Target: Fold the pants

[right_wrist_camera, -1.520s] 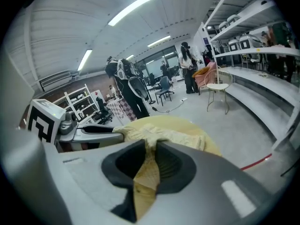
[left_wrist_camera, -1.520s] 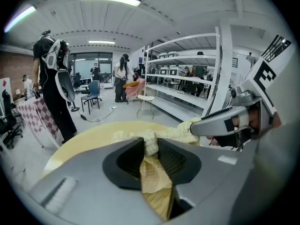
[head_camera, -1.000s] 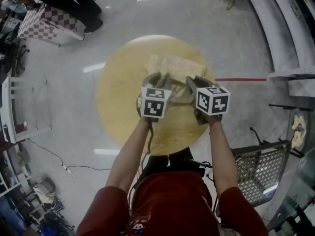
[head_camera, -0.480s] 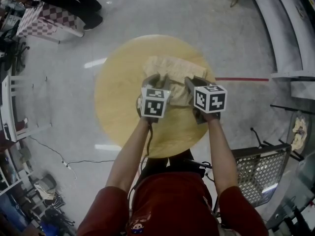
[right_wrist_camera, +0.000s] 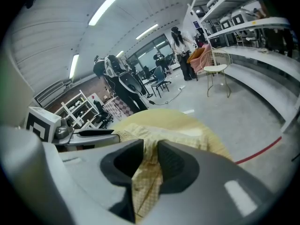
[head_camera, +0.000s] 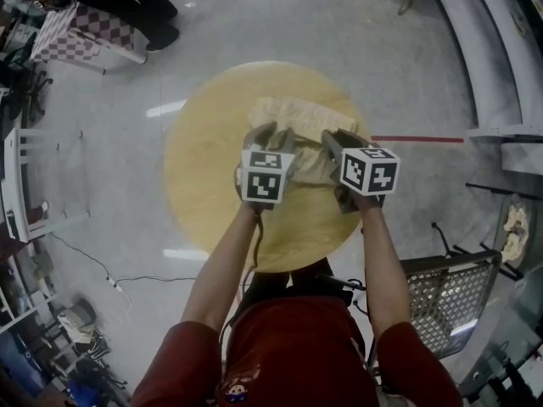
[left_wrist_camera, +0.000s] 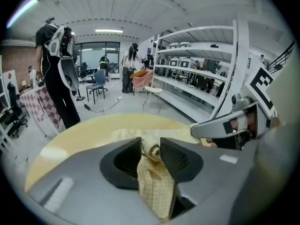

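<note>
Pale yellow checked pants (head_camera: 299,114) lie bunched on a round yellow table (head_camera: 204,168), folded into a heap at its far side. My left gripper (head_camera: 270,134) and right gripper (head_camera: 339,139) stand side by side at the heap's near edge. In the left gripper view a fold of the pants (left_wrist_camera: 152,182) fills the gap between the jaws of the left gripper (left_wrist_camera: 151,146). In the right gripper view the right gripper (right_wrist_camera: 150,151) likewise has fabric (right_wrist_camera: 145,186) between its pads. Both pairs of jaws have just been opening, with the cloth still between them and touching the pads.
A wire mesh basket (head_camera: 445,295) stands on the floor at the right. A checkered table (head_camera: 81,36) sits at the far left. A red line (head_camera: 416,138) crosses the floor. A person in black (left_wrist_camera: 58,78), a chair (right_wrist_camera: 218,74) and shelving (left_wrist_camera: 201,78) are beyond the table.
</note>
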A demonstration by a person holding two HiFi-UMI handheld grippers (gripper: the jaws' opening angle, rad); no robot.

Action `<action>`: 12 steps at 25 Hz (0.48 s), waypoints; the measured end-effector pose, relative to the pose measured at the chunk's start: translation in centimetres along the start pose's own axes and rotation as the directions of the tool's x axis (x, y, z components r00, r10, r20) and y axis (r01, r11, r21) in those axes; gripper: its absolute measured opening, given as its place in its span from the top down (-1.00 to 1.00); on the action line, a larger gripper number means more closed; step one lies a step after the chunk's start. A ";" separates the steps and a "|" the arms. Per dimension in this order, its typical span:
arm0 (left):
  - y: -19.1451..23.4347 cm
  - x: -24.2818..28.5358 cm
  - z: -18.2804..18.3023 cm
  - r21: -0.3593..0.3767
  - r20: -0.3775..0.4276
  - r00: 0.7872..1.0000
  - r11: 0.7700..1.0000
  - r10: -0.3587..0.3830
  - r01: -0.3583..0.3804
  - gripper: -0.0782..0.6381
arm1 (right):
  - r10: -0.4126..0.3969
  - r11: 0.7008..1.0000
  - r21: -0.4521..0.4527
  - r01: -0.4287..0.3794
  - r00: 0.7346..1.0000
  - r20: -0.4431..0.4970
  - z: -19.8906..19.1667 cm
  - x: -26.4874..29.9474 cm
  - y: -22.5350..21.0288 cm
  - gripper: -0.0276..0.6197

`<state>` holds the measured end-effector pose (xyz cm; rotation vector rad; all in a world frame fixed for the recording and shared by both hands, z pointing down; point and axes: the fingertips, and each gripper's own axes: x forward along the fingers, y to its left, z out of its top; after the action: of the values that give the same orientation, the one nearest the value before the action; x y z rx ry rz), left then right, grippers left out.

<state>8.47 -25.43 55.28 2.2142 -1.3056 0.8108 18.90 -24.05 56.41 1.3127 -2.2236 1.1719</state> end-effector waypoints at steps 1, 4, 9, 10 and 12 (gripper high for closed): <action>0.1 -0.1 0.3 0.002 0.005 1.000 1.000 0.001 -0.001 0.40 | 0.008 1.000 0.014 -0.008 1.000 0.009 0.3 -0.1 0.1 0.63; 0.3 0.2 0.6 0.006 0.007 1.000 1.000 0.003 -0.003 0.40 | 0.019 0.999 0.047 -0.020 1.000 0.020 0.8 0.0 0.0 0.63; 0.4 1.0 1.4 0.012 0.010 1.000 1.000 0.006 -0.007 0.40 | 0.005 0.999 0.042 -0.006 1.000 0.027 1.7 0.3 -0.8 0.60; 0.5 1.1 1.5 0.012 0.010 1.000 1.000 0.006 -0.007 0.40 | 0.000 0.999 0.042 -0.002 1.000 0.030 1.9 0.4 -0.9 0.59; 0.6 1.3 1.9 0.013 0.017 1.000 1.000 0.010 -0.010 0.39 | -0.011 0.999 0.035 0.010 0.999 0.034 2.3 0.6 -1.2 0.56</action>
<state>8.91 -27.76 54.82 2.2306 -1.3241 0.8080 19.93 -26.45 55.97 1.3661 -2.2268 1.1986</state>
